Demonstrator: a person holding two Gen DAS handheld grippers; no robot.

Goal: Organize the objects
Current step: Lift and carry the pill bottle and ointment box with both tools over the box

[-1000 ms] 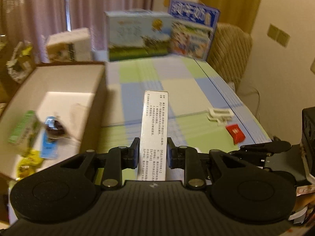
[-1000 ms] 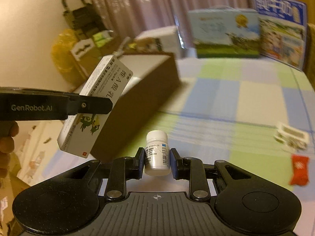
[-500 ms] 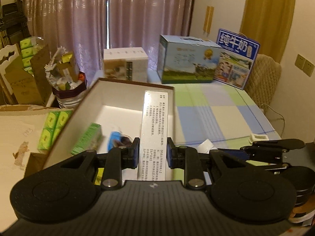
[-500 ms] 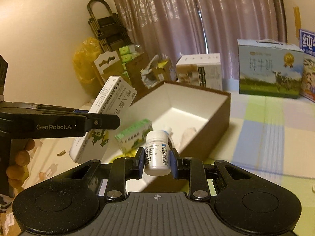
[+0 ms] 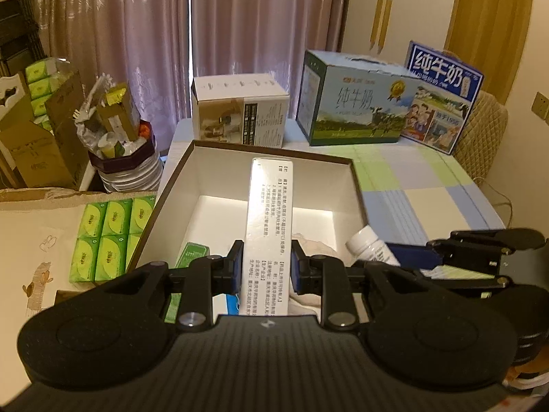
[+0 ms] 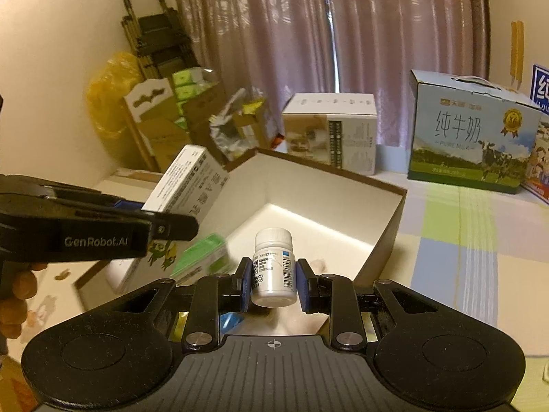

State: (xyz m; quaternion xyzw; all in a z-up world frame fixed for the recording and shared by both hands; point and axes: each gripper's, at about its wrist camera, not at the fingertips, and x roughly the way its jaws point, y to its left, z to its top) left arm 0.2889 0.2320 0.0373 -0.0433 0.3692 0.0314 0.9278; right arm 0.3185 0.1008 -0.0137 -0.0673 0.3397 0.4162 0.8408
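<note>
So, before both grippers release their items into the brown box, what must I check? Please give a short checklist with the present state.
1. Left gripper shut on the medicine carton: ok.
2. Right gripper shut on the pill bottle: ok.
3. Carton over the open brown box: ok.
4. Bottle over the box interior, not the rim: ok.
5. Free floor space in the box beside the green packet: ok.
6. Height of each item above the box floor: cannot tell.
</note>
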